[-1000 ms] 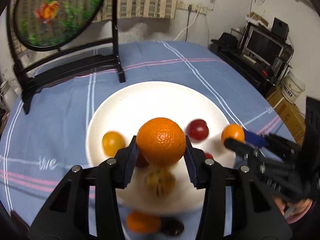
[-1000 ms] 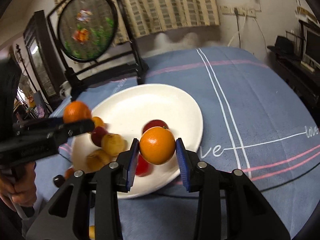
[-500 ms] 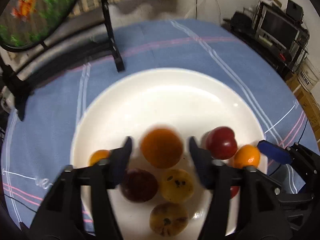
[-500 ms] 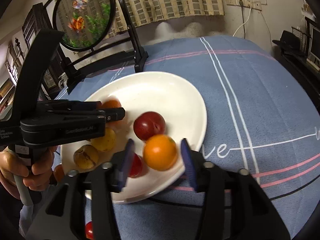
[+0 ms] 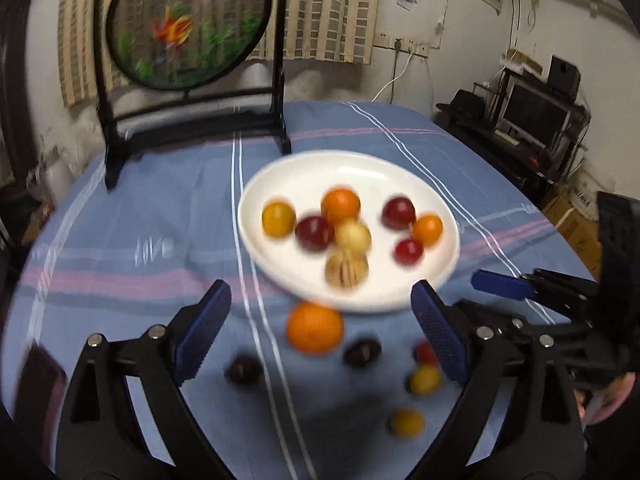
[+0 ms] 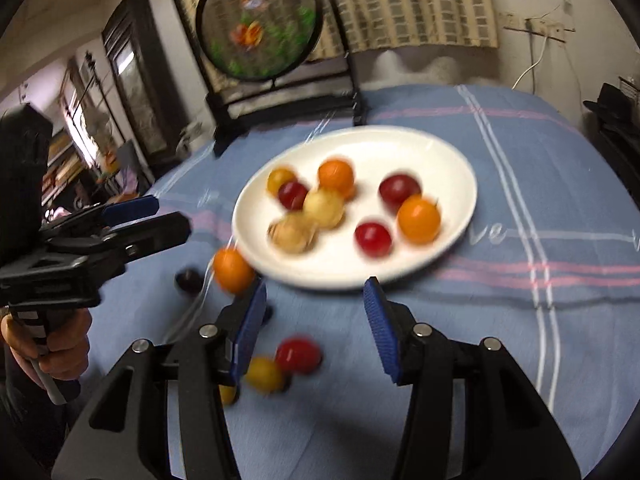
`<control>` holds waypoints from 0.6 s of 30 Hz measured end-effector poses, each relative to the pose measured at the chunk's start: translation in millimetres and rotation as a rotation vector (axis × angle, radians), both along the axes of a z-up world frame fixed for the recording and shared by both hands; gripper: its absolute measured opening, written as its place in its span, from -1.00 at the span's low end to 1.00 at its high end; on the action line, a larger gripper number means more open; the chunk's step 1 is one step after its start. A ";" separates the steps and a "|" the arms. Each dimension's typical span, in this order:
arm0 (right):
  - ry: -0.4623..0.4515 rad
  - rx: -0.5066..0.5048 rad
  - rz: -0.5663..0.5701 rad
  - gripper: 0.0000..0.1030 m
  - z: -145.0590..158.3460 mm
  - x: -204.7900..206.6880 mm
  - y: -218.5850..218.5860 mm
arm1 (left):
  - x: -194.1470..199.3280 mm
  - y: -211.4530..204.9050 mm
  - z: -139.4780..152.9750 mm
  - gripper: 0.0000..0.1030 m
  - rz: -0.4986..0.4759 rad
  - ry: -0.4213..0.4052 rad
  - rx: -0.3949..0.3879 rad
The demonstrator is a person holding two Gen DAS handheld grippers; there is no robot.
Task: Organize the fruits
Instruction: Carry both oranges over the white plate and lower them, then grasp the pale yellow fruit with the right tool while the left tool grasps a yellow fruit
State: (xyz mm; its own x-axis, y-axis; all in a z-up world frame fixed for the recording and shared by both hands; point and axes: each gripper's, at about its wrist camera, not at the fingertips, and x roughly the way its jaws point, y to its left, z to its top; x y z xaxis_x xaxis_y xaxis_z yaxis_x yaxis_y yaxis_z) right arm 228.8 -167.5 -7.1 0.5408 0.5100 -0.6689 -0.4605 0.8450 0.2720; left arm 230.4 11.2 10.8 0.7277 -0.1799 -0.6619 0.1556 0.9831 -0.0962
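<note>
A white plate point(image 5: 400, 176) point(image 6: 448, 160) on the blue tablecloth holds several fruits: oranges, red plums and yellow-brown ones. An orange point(image 5: 315, 327) point(image 6: 232, 266) lies on the cloth just in front of the plate, with dark, red and yellow small fruits point(image 5: 362, 353) point(image 6: 298, 355) scattered nearer me. My left gripper point(image 5: 320, 332) is open and empty, above the loose orange. My right gripper point(image 6: 314, 320) is open and empty, above the loose red and yellow fruits. Both views are motion-blurred.
A round painted screen on a black stand point(image 5: 188, 24) point(image 6: 260, 24) stands on the table behind the plate. The other gripper shows at each view's side: the right one point(image 5: 532, 292), the left one point(image 6: 120, 224). Shelves with electronics point(image 5: 532, 116) stand to the right.
Both grippers opened, let go of their oranges onto the plate, and pulled back and up. The loose fruits in front of the plate came into view.
</note>
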 end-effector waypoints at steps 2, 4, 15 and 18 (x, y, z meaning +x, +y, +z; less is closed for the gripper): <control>0.018 0.008 0.017 0.00 -2.9 -6.9 1.3 | -17.9 1.9 -12.9 0.81 -0.003 0.004 -0.017; 0.023 0.028 0.058 0.00 -1.5 -18.7 2.4 | -30.6 3.2 -24.9 0.81 -0.008 0.004 -0.017; 0.075 -0.040 0.136 -0.29 -15.8 -42.0 23.4 | -64.3 -2.9 -32.5 0.81 -0.038 -0.019 0.037; 0.111 -0.043 0.118 -0.29 -21.8 -36.2 22.9 | -64.4 -3.9 -32.2 0.81 -0.057 -0.015 0.027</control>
State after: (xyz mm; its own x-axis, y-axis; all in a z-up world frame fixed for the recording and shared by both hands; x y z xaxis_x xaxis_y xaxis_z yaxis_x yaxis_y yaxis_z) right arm 192.6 -144.6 -28.9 0.4003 0.5350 -0.7440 -0.5264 0.7988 0.2912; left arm 166.0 7.3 -21.4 0.7270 -0.2035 -0.6558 0.2123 0.9749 -0.0672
